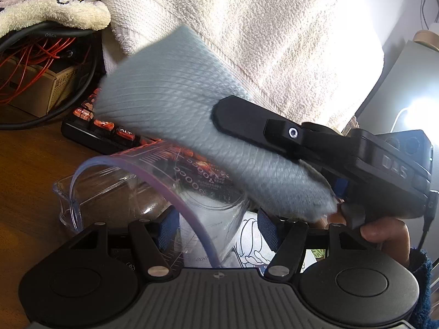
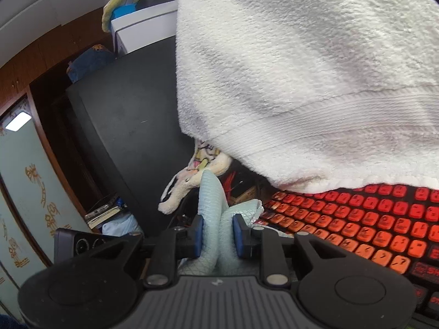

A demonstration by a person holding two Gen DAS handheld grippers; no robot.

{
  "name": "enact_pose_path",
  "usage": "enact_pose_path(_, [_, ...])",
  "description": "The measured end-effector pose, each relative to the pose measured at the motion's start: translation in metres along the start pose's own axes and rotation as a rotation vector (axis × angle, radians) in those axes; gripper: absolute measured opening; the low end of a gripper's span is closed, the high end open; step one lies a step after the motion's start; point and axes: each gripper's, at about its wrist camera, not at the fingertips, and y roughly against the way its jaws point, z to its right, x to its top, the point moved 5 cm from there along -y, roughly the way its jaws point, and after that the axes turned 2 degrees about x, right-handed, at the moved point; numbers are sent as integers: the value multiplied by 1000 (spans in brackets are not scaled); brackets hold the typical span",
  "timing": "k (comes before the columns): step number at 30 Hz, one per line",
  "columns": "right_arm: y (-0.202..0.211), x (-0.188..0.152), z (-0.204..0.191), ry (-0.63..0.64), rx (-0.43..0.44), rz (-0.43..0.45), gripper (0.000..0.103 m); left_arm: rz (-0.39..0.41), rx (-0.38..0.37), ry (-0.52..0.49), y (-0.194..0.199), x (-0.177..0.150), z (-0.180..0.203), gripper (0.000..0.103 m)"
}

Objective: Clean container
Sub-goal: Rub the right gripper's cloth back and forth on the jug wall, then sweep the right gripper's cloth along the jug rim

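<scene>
In the left wrist view my left gripper (image 1: 218,229) is shut on a clear plastic measuring cup (image 1: 175,189), tilted with its rim toward me, its wall between the blue pads. My right gripper (image 1: 274,126) comes in from the right, shut on a light blue cleaning cloth (image 1: 175,104) that hangs just above the cup's mouth. In the right wrist view the right gripper (image 2: 218,235) pinches the folded blue cloth (image 2: 212,205) between its blue pads. The cup is not seen there.
A keyboard (image 2: 356,219) with red-lit keys lies on the wooden desk (image 1: 33,170). A white towel (image 1: 247,27) hangs over it. A clear rectangular container (image 1: 90,192) sits behind the cup. A cardboard box with red wires (image 1: 35,76) is at left.
</scene>
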Motion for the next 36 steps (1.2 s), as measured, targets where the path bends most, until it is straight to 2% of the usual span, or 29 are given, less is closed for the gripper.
enact_pose_path(4, [-7, -6, -15, 27, 60, -33, 22, 0, 0, 0, 0, 0, 0, 63])
enact_pose_path(9, [-8, -8, -20, 41, 77, -45, 22, 0, 0, 0, 0, 0, 0, 63])
enact_pose_path(18, [6, 2, 9, -18, -7, 12, 20, 0, 0, 0, 0, 0, 1, 63])
enact_pose_path(24, [4, 2, 8, -17, -18, 16, 22, 0, 0, 0, 0, 1, 3, 63])
enact_pose_path(32, [-11, -8, -20, 36, 63, -37, 22, 0, 0, 0, 0, 1, 3, 63])
enact_pose_path(36, [-12, -8, -22, 41, 73, -43, 22, 0, -1, -1, 0, 1, 4, 63])
